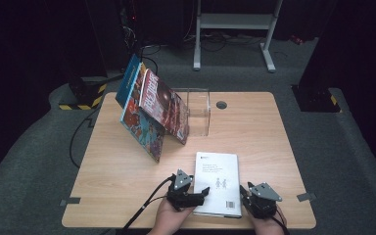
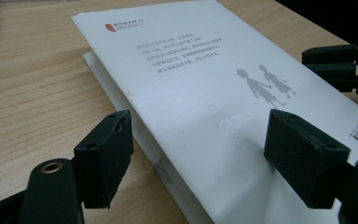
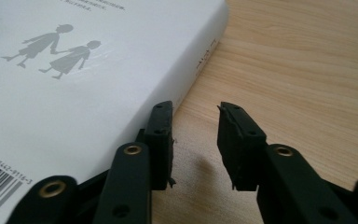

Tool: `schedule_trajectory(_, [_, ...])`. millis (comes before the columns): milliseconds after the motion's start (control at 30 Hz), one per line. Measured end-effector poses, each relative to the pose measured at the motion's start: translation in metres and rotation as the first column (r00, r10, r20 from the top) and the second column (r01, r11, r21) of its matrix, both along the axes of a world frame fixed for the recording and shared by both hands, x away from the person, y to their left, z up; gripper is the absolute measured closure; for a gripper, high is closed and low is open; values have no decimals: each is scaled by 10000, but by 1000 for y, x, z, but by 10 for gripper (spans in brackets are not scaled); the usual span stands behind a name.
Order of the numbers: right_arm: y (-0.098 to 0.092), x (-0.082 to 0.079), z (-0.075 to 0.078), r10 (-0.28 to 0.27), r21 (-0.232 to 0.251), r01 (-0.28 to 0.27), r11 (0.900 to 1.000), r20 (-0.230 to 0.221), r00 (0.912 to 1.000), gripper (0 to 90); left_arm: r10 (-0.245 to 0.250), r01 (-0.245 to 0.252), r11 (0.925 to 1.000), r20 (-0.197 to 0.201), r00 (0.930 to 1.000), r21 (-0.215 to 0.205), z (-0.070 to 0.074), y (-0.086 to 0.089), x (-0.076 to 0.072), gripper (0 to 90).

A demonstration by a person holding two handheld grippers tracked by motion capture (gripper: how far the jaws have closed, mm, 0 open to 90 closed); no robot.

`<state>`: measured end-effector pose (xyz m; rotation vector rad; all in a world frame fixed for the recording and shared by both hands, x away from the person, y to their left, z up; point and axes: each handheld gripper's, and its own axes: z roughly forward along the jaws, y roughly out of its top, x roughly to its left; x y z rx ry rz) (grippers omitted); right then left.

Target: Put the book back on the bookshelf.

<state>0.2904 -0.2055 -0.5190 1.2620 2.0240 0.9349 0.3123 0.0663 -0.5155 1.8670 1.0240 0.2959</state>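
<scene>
A white book (image 1: 218, 181) lies flat near the table's front edge, back cover up, with two grey figures and a barcode on it. My left gripper (image 1: 203, 192) sits at its left page edge. In the left gripper view the left gripper (image 2: 200, 119) is open wide, with one jaw on the wood beside the pages and the other over the book's cover (image 2: 205, 88). My right gripper (image 1: 245, 193) is at the book's right side. In the right gripper view the right gripper (image 3: 196, 106) is open over bare wood, its left jaw right against the book's spine (image 3: 200, 56).
Several colourful books (image 1: 152, 110) lean against a clear acrylic stand (image 1: 198, 110) at the back left of the wooden table (image 1: 274, 137). A round cable grommet (image 1: 221, 104) sits near the far edge. A white frame (image 1: 235, 22) stands on the floor behind.
</scene>
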Motion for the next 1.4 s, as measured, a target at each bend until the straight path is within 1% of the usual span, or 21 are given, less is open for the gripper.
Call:
schedule_trajectory(167, [9, 2, 4, -203, -145, 208, 9997, 296, 9994, 771, 7, -9, 9999, -106, 9999, -171, -2, 9, -1, 231])
schedule_trajectory(200, [12, 3, 4, -326, -93, 328, 9994, 279, 9991, 794, -5, 4, 9999, -122, 9999, -145, -2, 11, -1, 230])
schedule_trajectory(267, [15, 5, 5, -360, -195, 367, 9991, 347, 9988, 821, 55, -56, 9999, -98, 9999, -120, -2, 15, -1, 231])
schedule_trajectory(300, [17, 5, 5, -332, -98, 335, 9994, 278, 9991, 819, 205, -206, 9997, -65, 9998, -99, -2, 18, -2, 233])
schedule_trajectory(367, [21, 7, 4, -24, 142, 21, 9999, 178, 9998, 813, 397, -397, 9992, -28, 9992, -86, -2, 25, -1, 238])
schedule_trajectory(433, [32, 8, 4, 246, 38, -247, 9997, 252, 9994, 814, 606, -607, 9981, -92, 9981, -73, -1, 32, 0, 241])
schedule_trajectory(500, [46, 10, 5, 562, -146, -559, 9983, 274, 9980, 784, 731, -732, 9973, -174, 9972, -101, -1, 39, 0, 249])
schedule_trajectory(567, [56, 13, 5, 857, -87, -855, 9963, 251, 9960, 767, 973, -972, 9952, -78, 9952, 119, 0, 46, -1, 238])
schedule_trajectory(667, [64, 17, 4, 1098, -115, -1095, 9939, 344, 9934, 709, 1138, -1137, 9935, -199, 9933, 50, 1, 54, -2, 236])
schedule_trajectory(833, [60, 21, 4, 1133, 180, -1136, 9934, 161, 9934, 605, 978, -983, 9951, -443, 9942, -110, 0, 58, -1, 232])
schedule_trajectory(900, [57, 23, 3, 1159, 333, -1160, 9927, 53, 9932, 571, 777, -790, 9967, -669, 9947, -172, 0, 61, 4, 223])
schedule_trajectory(967, [55, 23, 3, 1190, 354, -1191, 9922, 51, 9929, 560, 630, -641, 9978, -695, 9956, -138, 0, 62, 8, 194])
schedule_trajectory(1000, [54, 22, 3, 1176, 409, -1176, 9922, 6, 9931, 550, 646, -649, 9979, -612, 9960, -27, 1, 63, 10, 198])
schedule_trajectory(1033, [54, 22, 3, 1176, 420, -1176, 9922, 23, 9931, 550, 699, -699, 9976, -515, 9962, 19, 2, 63, 13, 205])
schedule_trajectory(1067, [53, 22, 3, 1131, 445, -1132, 9926, 43, 9936, 551, 843, -848, 9964, -488, 9952, -74, 1, 64, 16, 233])
schedule_trajectory(1100, [53, 22, 4, 1120, 513, -1121, 9924, 63, 9937, 544, 835, -851, 9961, -612, 9946, -233, 0, 64, 19, 242])
schedule_trajectory(1133, [53, 22, 4, 1166, 497, -1170, 9919, 108, 9931, 535, 851, -880, 9955, -747, 9936, -363, -2, 65, 23, 233])
schedule_trajectory(1200, [53, 21, 6, 1229, 558, -1236, 9908, 156, 9923, 519, 871, -891, 9955, -584, 9945, -336, -2, 64, 27, 201])
schedule_trajectory(1267, [53, 19, 7, 1226, 533, -1238, 9909, 258, 9921, 508, 815, -835, 9959, -560, 9951, -351, -3, 62, 30, 197])
schedule_trajectory(1333, [54, 18, 9, 1255, 572, -1270, 9902, 302, 9916, 495, 706, -740, 9963, -754, 9947, -436, -3, 62, 35, 175])
schedule_trajectory(1400, [55, 17, 11, 1279, 573, -1298, 9899, 347, 9912, 485, 614, -654, 9967, -797, 9949, -482, -5, 63, 37, 160])
